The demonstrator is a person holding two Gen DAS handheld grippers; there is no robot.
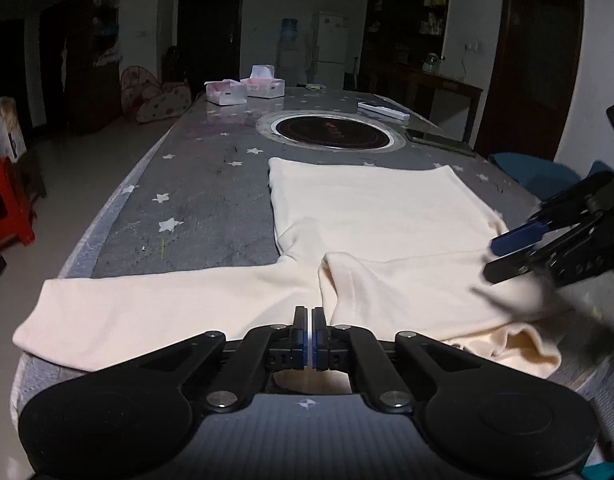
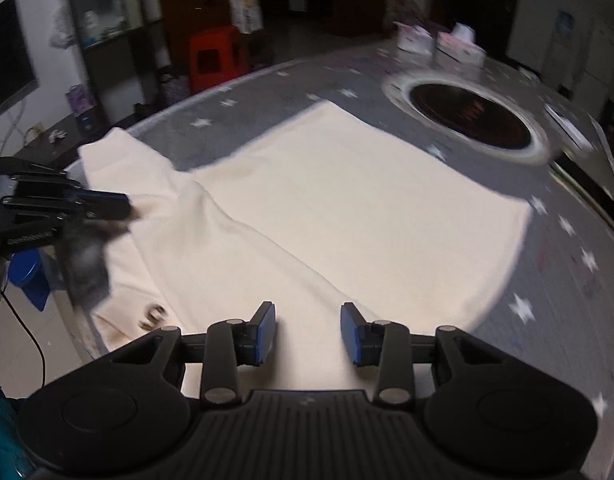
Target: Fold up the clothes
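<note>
The shirt (image 1: 371,216) lies on the table (image 1: 211,200), in the lower middle of the left wrist view, one sleeve (image 1: 147,312) reaching toward lower left. Behind it a hob (image 1: 331,130) is set in the table. Further back, upper centre, stand two boxes (image 1: 243,88). A stool (image 1: 7,204) stands on the floor at the left edge.

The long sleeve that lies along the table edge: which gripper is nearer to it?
Left. The left gripper sits shut at the sleeve base; the right gripper is open over the shirt's opposite side.
</note>
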